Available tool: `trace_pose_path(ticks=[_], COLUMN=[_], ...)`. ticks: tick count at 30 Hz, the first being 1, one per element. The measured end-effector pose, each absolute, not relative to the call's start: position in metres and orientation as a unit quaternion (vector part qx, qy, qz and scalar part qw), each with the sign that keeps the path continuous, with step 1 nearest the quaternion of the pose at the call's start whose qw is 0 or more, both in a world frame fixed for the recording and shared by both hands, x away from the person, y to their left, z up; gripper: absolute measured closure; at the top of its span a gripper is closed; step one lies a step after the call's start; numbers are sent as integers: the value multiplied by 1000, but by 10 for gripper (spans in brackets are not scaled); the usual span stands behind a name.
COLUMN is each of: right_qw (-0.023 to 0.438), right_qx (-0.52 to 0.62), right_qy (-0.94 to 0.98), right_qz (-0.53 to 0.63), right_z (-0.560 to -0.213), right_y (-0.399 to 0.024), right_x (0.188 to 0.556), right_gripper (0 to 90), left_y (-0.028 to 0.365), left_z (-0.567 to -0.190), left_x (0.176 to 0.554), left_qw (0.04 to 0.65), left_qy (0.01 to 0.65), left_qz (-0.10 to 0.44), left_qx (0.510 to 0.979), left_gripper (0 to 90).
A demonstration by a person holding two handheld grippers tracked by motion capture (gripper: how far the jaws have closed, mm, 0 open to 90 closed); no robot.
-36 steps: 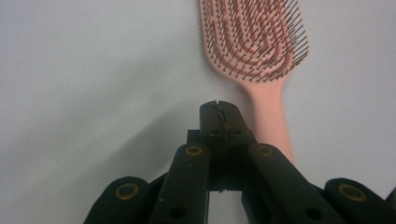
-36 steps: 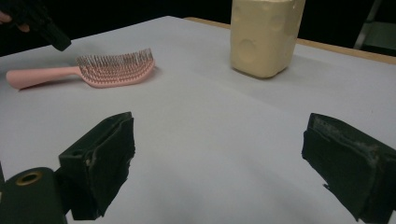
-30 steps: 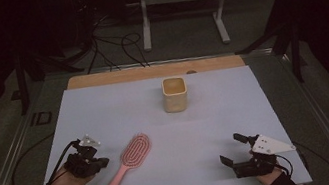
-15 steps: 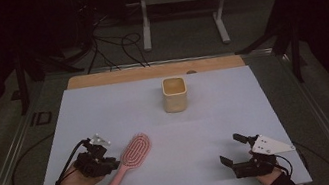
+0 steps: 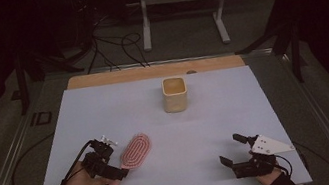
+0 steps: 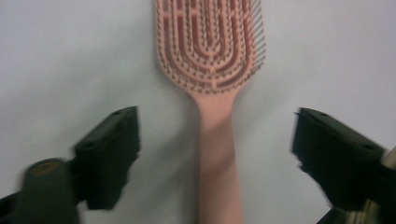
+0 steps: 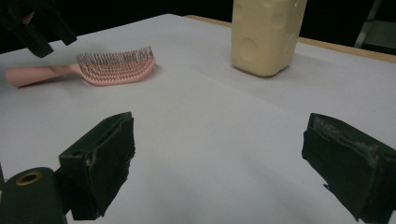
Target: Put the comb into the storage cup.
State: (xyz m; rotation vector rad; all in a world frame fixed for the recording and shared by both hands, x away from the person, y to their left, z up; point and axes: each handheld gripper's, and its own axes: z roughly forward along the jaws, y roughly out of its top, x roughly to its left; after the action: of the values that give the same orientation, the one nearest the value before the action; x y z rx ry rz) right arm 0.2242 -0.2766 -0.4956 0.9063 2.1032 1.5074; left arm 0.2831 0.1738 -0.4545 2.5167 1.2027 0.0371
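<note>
Left hand-held gripper [image 5: 112, 168] has moved right from the near-left desk edge and now sits over the pink hairbrush handle [image 6: 218, 154], jaws spread wide either side, not yet touching. Likely a handle grasp is next. Hairbrush [image 5: 130, 159] lies flat, bristles up, near-left on the desk [image 5: 236, 111]; long axis diagonal, head pointing far-right, handle near-left. Right hand-held gripper [image 5: 237, 153] unchanged, jaws apart, holding nothing, near-right. Cream cup [image 5: 175, 94] stands far centre.
</note>
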Motion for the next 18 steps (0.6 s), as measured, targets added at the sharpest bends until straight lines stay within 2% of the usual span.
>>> trace_pose_path(ticks=[5,18], right_qw=[199,199], right_qx=[325,326], right_qy=[752,754], right_qz=[538,534], right_z=[-496,-496], right_y=[-277,-276], right_x=[224,224], right_gripper=[90,90], left_y=[170,162], left_z=[-460,-462], left_x=[284,291], left_qw=[158,130], left_qy=[432,442], left_qz=[19,-10], left_qx=[887,887], left_gripper=[13,3])
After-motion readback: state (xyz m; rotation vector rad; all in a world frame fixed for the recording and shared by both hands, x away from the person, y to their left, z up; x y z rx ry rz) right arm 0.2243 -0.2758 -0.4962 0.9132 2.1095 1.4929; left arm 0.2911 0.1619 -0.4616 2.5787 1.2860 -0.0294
